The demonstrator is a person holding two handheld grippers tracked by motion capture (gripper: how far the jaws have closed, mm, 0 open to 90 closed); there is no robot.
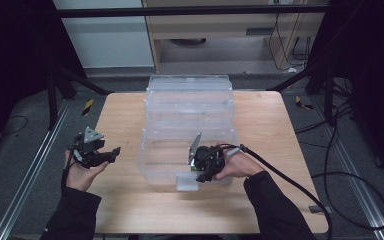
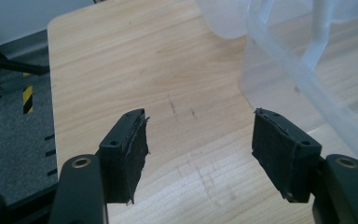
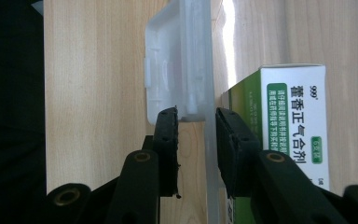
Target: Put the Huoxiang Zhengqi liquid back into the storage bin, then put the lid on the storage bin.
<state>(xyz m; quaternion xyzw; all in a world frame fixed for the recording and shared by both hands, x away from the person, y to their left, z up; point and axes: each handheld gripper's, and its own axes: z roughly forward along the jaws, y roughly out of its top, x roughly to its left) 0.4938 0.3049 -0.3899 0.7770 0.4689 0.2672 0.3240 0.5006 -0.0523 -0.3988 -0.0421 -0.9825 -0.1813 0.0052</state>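
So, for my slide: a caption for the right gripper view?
Right tongs straddling the clear bin's front wall, a green-and-white medicine box just inside.

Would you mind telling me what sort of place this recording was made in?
Probably a lab or recording workspace, not a home: a bare wooden table stands between metal floor rails, cables trail over grey carpet, and black framing surrounds it. A clear plastic bin sits on the table.

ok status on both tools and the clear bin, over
Left tool open, nothing between its jaws, beside the clear bin. Right tool straddling the bin's near wall at the latch. Green box inside.
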